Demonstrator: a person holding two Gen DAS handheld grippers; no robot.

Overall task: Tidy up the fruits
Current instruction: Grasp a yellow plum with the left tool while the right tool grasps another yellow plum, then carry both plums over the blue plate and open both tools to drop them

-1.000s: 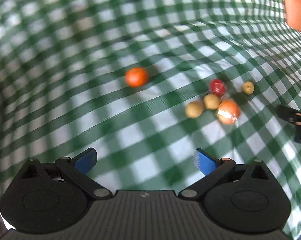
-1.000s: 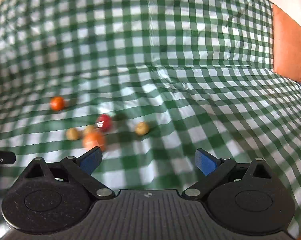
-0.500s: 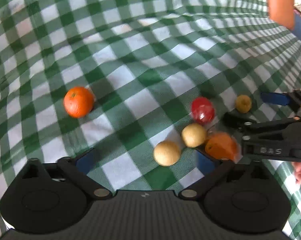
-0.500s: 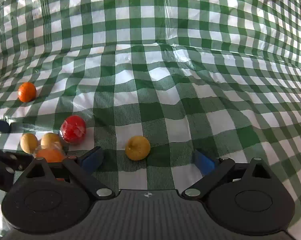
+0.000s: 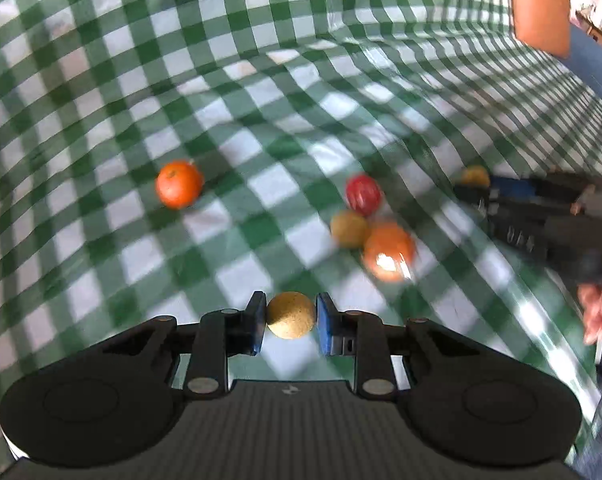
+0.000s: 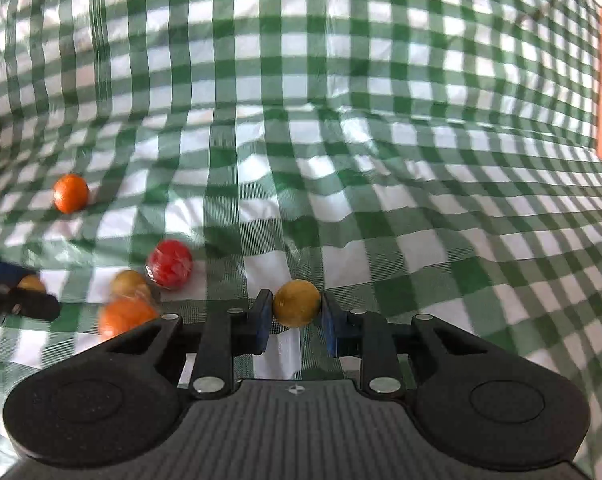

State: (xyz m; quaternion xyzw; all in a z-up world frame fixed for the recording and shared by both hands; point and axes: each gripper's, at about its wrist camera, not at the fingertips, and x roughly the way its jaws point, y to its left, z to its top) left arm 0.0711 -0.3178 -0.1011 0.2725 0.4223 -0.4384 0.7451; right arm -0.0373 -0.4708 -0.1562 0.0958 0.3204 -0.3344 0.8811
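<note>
Both grippers, spread wide a moment ago, are now clamping fruit: left gripper (image 5: 291,316) pinching a pale tan ball (image 5: 291,315), right gripper (image 6: 296,309) squeezing a yellow-brown fruit (image 6: 297,308).

Remaining on the checked cloth (image 6: 341,120): lone orange (image 5: 179,184), red fruit (image 5: 363,195), tan fruit (image 5: 349,229), wrapped orange (image 5: 389,250). Sorting is barely beginning.

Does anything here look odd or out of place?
Nothing is damaged or spilled. One orange sits alone, apart from the fruit cluster, and the checked cloth is rumpled.
</note>
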